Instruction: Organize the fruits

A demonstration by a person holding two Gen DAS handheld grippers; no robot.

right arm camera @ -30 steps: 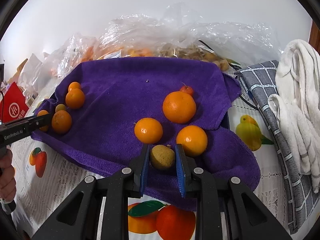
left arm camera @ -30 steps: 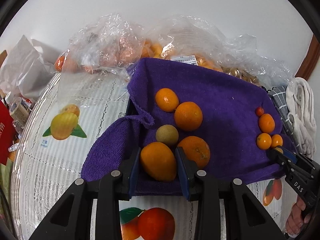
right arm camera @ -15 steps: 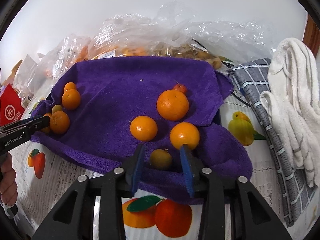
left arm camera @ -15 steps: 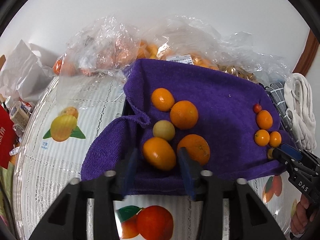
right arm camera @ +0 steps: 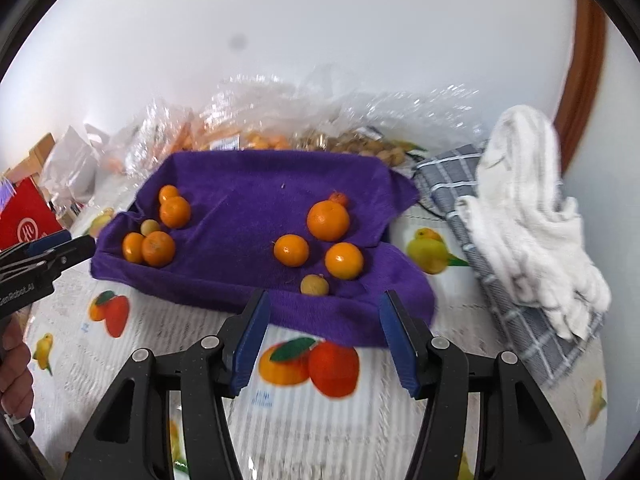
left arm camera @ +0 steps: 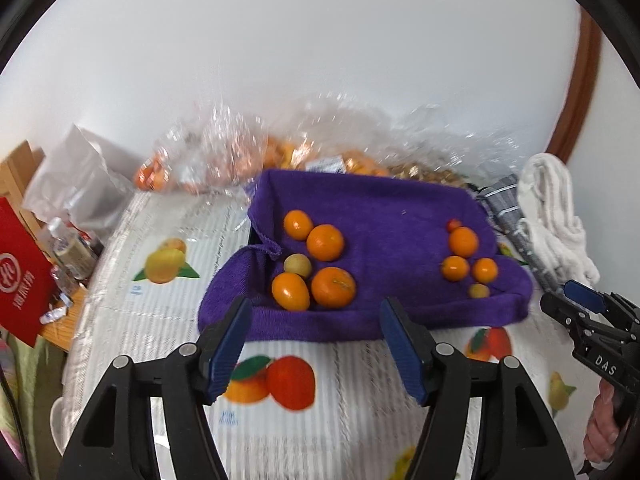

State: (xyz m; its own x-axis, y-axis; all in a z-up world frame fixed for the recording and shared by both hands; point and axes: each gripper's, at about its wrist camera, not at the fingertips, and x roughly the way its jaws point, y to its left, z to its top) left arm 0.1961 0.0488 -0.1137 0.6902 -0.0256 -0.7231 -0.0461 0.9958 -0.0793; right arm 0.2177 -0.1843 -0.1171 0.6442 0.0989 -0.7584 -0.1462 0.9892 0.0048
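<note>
- We held the left gripper (left arm camera: 316,344) released, its jaws having just been opening with nothing between them; the oval orange fruit (left arm camera: 291,291) lay free on the purple terry towel (left arm camera: 376,208), just above the gap, in the lower centre of the left view.
- Our right gripper (right arm camera: 325,340) was likewise released, jaws just opened and empty; the small yellow-brown round fruit (right arm camera: 315,285) sat just above them on the towel's near fold.
- The fruits lay in two clusters: five at the towel's left end (left arm camera: 316,260), five at its right end (left arm camera: 468,260), well apart.
- We judged each gripper nearer its own cluster, so any further sorting would be a short reach forward and down.
- The oval fruit's long axis ran roughly across the left jaws, slightly tilted.
- Behind the towel lay crinkled clear plastic bags of fruit (left arm camera: 224,160); at the right, a white cloth (right arm camera: 532,216) on a grey checked cloth (right arm camera: 500,276).
- Neighbouring fruits touched, which we thought could crowd a grasp.
- The surface wore a fruit-printed cover (left arm camera: 160,264).
</note>
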